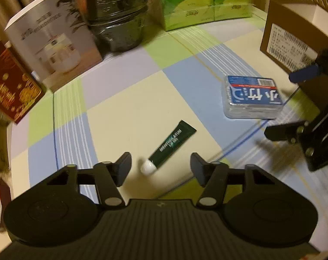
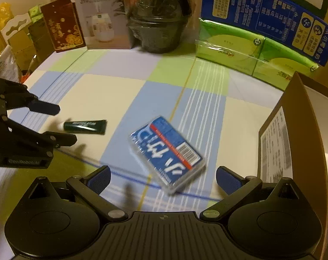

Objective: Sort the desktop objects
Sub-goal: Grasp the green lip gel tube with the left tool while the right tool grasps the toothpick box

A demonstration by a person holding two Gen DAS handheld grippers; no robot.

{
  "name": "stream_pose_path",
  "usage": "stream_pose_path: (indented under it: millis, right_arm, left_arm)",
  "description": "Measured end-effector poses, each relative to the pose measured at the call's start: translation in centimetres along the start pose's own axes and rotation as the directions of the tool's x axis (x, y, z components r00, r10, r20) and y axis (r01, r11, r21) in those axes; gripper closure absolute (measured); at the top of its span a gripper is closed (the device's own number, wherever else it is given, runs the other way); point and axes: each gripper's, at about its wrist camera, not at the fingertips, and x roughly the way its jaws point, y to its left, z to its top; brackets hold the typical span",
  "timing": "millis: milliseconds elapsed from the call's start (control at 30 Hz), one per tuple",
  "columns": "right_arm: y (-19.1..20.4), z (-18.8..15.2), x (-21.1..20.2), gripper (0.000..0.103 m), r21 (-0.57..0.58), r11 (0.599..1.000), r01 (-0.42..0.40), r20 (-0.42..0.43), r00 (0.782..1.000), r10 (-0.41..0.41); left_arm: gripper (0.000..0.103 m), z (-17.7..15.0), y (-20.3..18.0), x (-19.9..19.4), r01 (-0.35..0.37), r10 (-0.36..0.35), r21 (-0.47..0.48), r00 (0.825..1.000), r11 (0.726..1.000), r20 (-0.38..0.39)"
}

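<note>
A dark green tube with a white cap [image 1: 169,148] lies on the checked tablecloth, just ahead of my left gripper [image 1: 160,169], which is open and empty with the cap between its fingertips. The tube also shows in the right wrist view [image 2: 85,126]. A clear plastic case with a blue label [image 2: 167,152] lies flat just ahead of my right gripper [image 2: 163,178], which is open and empty. The case also shows in the left wrist view [image 1: 251,97], with the right gripper [image 1: 291,106] beside it. The left gripper [image 2: 62,123] shows at the left of the right wrist view.
A brown cardboard box [image 2: 293,147] stands open at the right. At the back stand a white product box [image 1: 53,43], a red and gold box [image 1: 11,86], a black wrapped pot [image 1: 118,17], green tissue packs [image 1: 207,6] and a blue carton [image 2: 267,15].
</note>
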Motion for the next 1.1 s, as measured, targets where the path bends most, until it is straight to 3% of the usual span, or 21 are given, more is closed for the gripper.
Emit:
stream_pose_path:
  millis: [100, 333, 567, 667, 833, 900, 1100]
  right_arm:
    - [-0.4, 0.5, 0.6, 0.002, 0.004, 1.000, -0.005, 0.000, 1.000, 0.005]
    - [-0.7, 1.2, 2.0, 0.002, -0.015, 1.000, -0.023, -0.003, 1.000, 0.023]
    - [-0.7, 1.4, 3.4, 0.003, -0.053, 0.998, -0.029, -0.011, 1.000, 0.028]
    - [-0.7, 1.2, 3.8, 0.025, -0.062, 0.998, -0.032, -0.016, 0.999, 0.031]
    - [-0.5, 0.9, 3.3, 0.033, -0.065, 0.998, -0.021, -0.004, 1.000, 0.021]
    - [-0.4, 0.8, 3.0, 0.042, -0.060, 0.998, -0.021, -0.010, 1.000, 0.020]
    - [0.4, -0.7, 1.6, 0.045, -0.037, 0.999, -0.038, -0.037, 0.999, 0.037]
  left_arm:
    - [0.064, 0.2, 0.3, 1.4, 0.016, -0.016, -0.005, 1.000, 1.000, -0.016]
    - [0.089, 0.6, 2.0, 2.3, 0.116, -0.117, -0.118, 0.993, 0.986, -0.006]
    - [0.089, 1.1, 2.4, 2.5, 0.115, -0.120, -0.212, 0.993, 0.971, -0.013]
    - [0.089, 1.1, 2.4, 2.6, 0.111, -0.118, -0.225, 0.993, 0.968, -0.016]
    - [0.089, 1.1, 2.3, 2.6, 0.107, -0.115, -0.228, 0.993, 0.968, -0.022]
    - [0.090, 1.1, 2.3, 2.5, 0.110, -0.119, -0.235, 0.993, 0.966, -0.023]
    - [0.090, 0.2, 1.9, 1.9, 0.132, -0.146, -0.280, 0.989, 0.951, -0.028]
